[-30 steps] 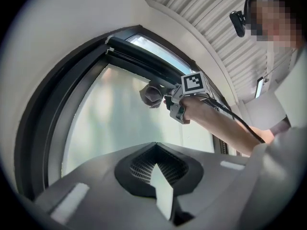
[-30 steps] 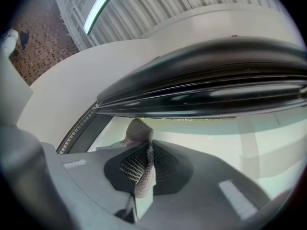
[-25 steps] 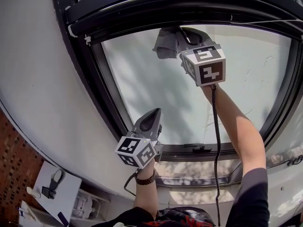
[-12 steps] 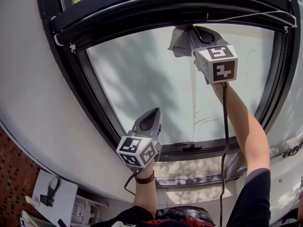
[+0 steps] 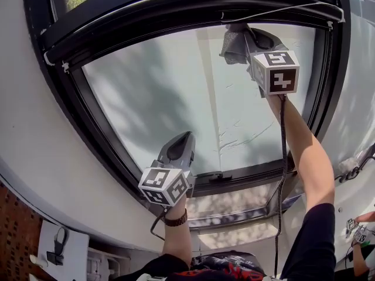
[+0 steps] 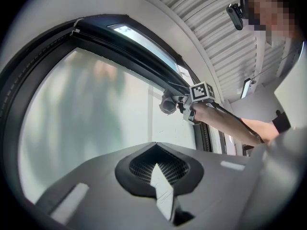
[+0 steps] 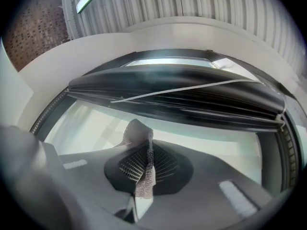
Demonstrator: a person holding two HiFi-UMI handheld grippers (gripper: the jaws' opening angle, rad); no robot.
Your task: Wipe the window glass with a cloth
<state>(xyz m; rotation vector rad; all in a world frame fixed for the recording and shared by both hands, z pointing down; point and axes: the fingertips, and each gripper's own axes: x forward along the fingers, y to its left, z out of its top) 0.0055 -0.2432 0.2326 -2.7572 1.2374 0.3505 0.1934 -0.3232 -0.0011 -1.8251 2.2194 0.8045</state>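
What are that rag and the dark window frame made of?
The cloth looks like grey knitted or woven fabric, perhaps microfibre: fine nubbly texture, soft drooping folds. The window frame seems black painted metal or plastic, smooth with a faint sheen; I can't tell which.

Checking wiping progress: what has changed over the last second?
The right gripper, jaws shut on the grey cloth, slid rightward along the top edge of the window glass. The left gripper stayed low by the bottom frame, jaws together and empty.
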